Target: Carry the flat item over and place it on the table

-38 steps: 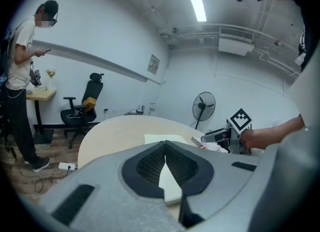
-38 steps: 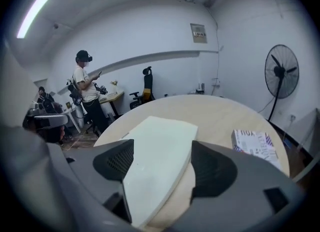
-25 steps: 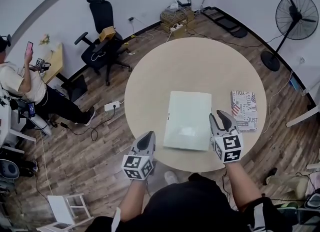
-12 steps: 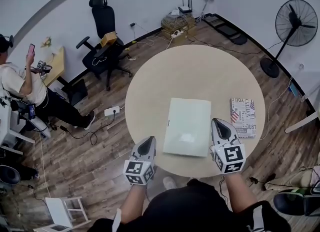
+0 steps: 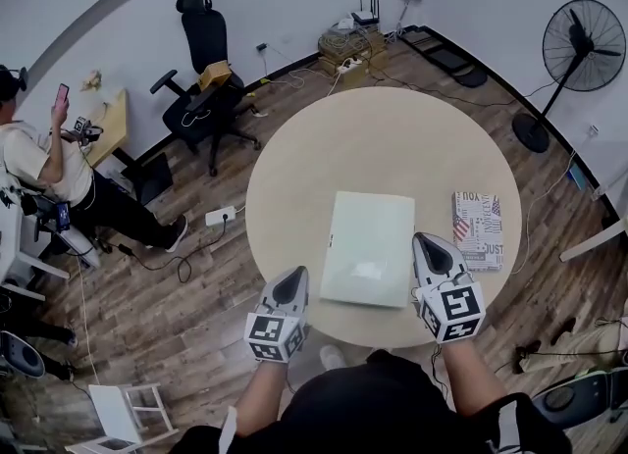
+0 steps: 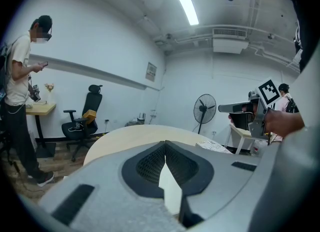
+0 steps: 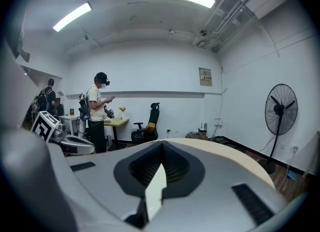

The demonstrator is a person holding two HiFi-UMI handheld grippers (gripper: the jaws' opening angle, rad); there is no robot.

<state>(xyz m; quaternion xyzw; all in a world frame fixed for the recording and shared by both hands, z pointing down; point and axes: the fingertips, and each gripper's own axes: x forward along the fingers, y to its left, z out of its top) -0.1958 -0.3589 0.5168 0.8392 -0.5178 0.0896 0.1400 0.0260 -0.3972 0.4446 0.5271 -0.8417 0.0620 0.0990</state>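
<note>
Fingers [image 7: 137, 168] of the right gripper [image 5: 430, 242] and left gripper [image 5: 290, 278] press together; a pale sliver [image 7: 155, 188] at each seam is indistinct. The flat item [image 5: 369, 249] lies on the table [image 5: 392, 138].

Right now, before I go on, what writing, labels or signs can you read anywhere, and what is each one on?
"JUST" - on the newsprint-patterned item lying on the round table, right of the white flat item.
"YOU", seemingly, upside down - at the same item's far end.
Its smaller print: too small to read.
Wall plaque: too small to read.
White flat item: no print visible.
</note>
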